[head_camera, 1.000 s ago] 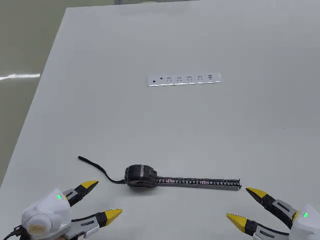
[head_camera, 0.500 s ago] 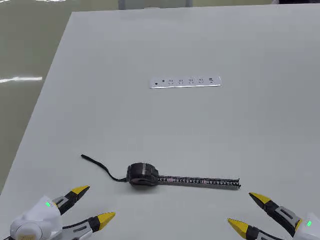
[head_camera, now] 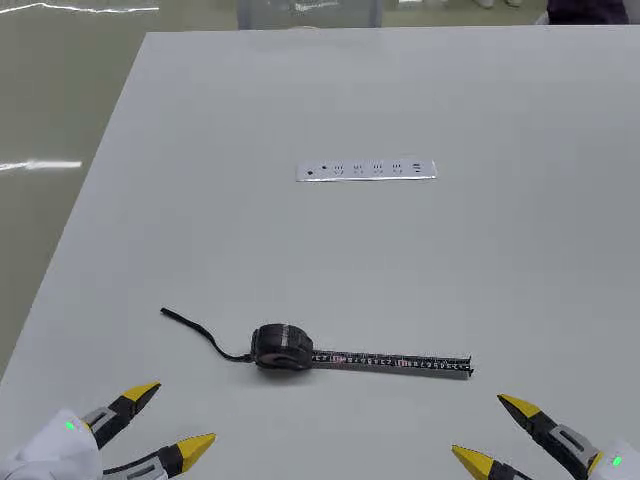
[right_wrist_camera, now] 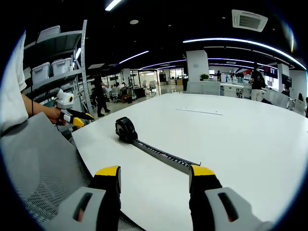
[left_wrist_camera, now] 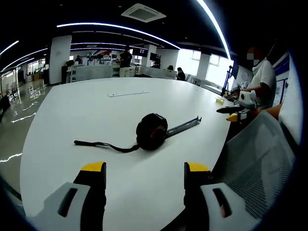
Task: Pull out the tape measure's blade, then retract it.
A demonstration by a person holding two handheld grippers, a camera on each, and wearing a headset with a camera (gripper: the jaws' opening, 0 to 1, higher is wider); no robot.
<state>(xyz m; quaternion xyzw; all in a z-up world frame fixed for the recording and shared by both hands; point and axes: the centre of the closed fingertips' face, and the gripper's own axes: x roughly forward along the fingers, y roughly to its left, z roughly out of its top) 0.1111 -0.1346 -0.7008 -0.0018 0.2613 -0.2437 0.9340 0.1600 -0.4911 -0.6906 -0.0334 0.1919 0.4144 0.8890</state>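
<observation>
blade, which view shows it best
Right gripper view: the blade runs toward the camera, close and large. Head view shows its full length, but small. Left gripper view shows it foreshortened, beyond the case.

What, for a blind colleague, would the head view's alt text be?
A black tape measure lies on a white table, blade pulled out rightward, strap trailing left. The left gripper and right gripper hover open at the bottom corners, touching nothing.
</observation>
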